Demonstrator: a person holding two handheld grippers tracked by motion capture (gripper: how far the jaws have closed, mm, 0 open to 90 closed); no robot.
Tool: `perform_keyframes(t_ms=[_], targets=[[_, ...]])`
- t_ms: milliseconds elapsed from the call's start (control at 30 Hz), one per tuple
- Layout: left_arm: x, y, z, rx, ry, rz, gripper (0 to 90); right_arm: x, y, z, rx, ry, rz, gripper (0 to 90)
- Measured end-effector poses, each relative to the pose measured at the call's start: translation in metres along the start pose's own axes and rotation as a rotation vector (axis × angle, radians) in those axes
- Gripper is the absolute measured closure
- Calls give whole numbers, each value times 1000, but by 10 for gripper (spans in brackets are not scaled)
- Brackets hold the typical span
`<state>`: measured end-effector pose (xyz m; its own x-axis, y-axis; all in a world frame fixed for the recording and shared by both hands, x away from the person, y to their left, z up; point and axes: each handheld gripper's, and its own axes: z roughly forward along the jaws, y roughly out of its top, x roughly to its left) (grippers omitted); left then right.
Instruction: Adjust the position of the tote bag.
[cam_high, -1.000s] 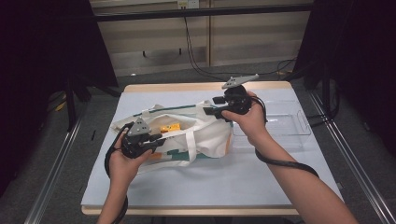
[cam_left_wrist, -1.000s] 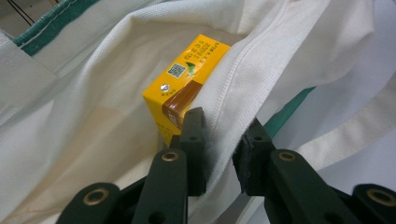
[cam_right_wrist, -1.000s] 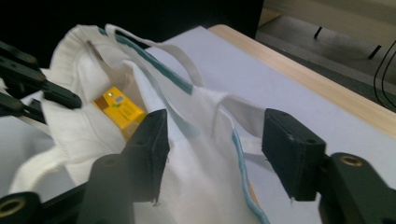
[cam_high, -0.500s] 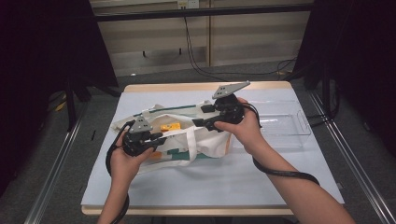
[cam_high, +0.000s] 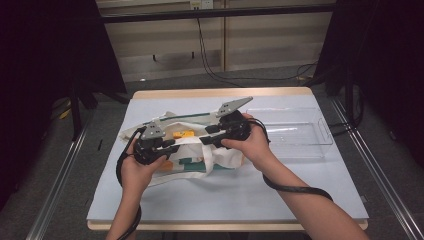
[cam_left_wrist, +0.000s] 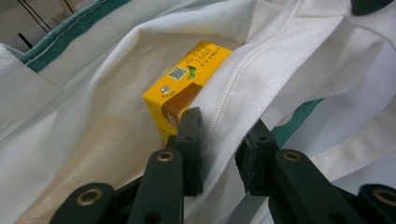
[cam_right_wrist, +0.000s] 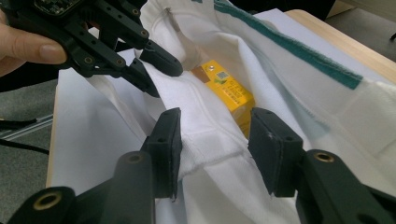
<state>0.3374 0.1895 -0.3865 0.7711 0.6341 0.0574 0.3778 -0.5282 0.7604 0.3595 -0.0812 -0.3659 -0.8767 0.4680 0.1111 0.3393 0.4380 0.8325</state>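
Observation:
A white tote bag (cam_high: 225, 156) with green trim lies open on the table, and a yellow carton (cam_high: 184, 134) sits inside it. My left gripper (cam_high: 173, 144) is at the bag's left and is shut on the near rim. In the left gripper view the white hem (cam_left_wrist: 219, 135) is pinched between the pads of that gripper (cam_left_wrist: 224, 119), with the carton (cam_left_wrist: 187, 84) just beyond. My right gripper (cam_high: 204, 135) comes from the right. Its jaws have just been closing and straddle the same rim (cam_right_wrist: 210, 135). This gripper (cam_right_wrist: 217, 114) shows a gap at one pad. The carton (cam_right_wrist: 229, 91) and left gripper (cam_right_wrist: 163, 79) lie ahead.
A clear plastic tray (cam_high: 326, 136) stands to the right of the bag on the pale blue table cover (cam_high: 250, 200). A black cable (cam_high: 295, 189) loops from the right gripper across the front. The wooden table edge (cam_high: 220, 93) runs along the back.
My right gripper has moved left from beside the tray and slightly down onto the bag's near rim. The left gripper and the bag have stayed where they were.

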Motion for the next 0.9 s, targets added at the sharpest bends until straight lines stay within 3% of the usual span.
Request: perform_keyframes(t_ms=[167,267,367,500,633,733,833,900], targets=[[0,1,1,-6,-2,-11,724,2,-2,3,11,4,-16,603],[0,1,1,-4,-2,-13,724,4,-1,3,4,1,-13,554],[1,2,-1,-2,-2,-16,725,5,1,5,-4,8,-7,449],[1,4,-3,-4,-10,-6,727,8,2,10,6,14,-13,440],[-3,6,-5,-28,-14,-14,728,9,1,14,36,-4,-37,493],[-4,5,-6,-21,-23,1,725,9,-1,15,44,1,-54,559],[-4,4,-7,-21,-27,-18,720,12,-2,16,54,7,-81,661],[-4,4,-7,-15,-27,-21,721,15,-2,18,75,4,-106,675]])
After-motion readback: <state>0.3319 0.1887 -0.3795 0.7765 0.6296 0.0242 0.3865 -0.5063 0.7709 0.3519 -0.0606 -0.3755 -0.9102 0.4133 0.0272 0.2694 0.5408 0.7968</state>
